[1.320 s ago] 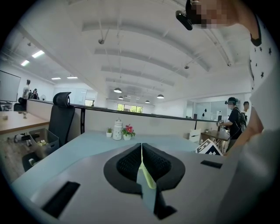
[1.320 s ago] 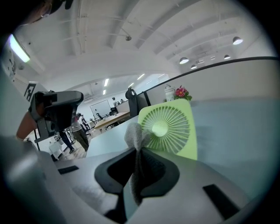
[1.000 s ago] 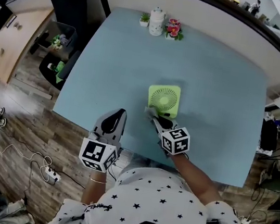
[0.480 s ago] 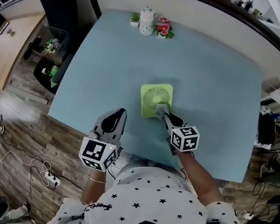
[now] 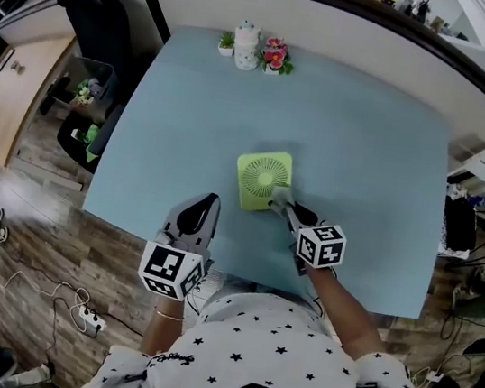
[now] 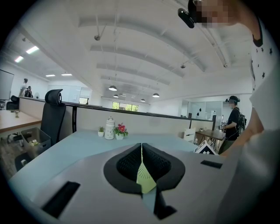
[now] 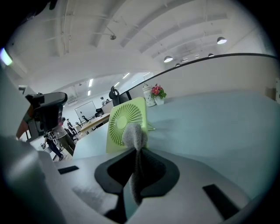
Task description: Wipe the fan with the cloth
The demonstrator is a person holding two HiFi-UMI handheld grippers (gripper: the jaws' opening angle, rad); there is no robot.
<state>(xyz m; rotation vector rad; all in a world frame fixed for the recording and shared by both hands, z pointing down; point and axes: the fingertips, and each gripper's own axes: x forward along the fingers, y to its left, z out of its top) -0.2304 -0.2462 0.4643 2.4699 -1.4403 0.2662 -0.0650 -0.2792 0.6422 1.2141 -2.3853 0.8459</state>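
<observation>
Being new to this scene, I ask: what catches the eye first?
The bright green fan stands out at the middle of the pale blue table. The right gripper holds a grey cloth at the fan's near corner; the left gripper hangs shut over the table's near edge.

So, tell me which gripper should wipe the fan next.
Right. The right hand-held gripper holds the cloth at the fan; the left hand-held gripper is shut, empty, near the table edge.

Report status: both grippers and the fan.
Left gripper shut, empty, clear of fan. Right gripper shut on cloth, at fan's near edge. Fan standing, nothing blocking.
</observation>
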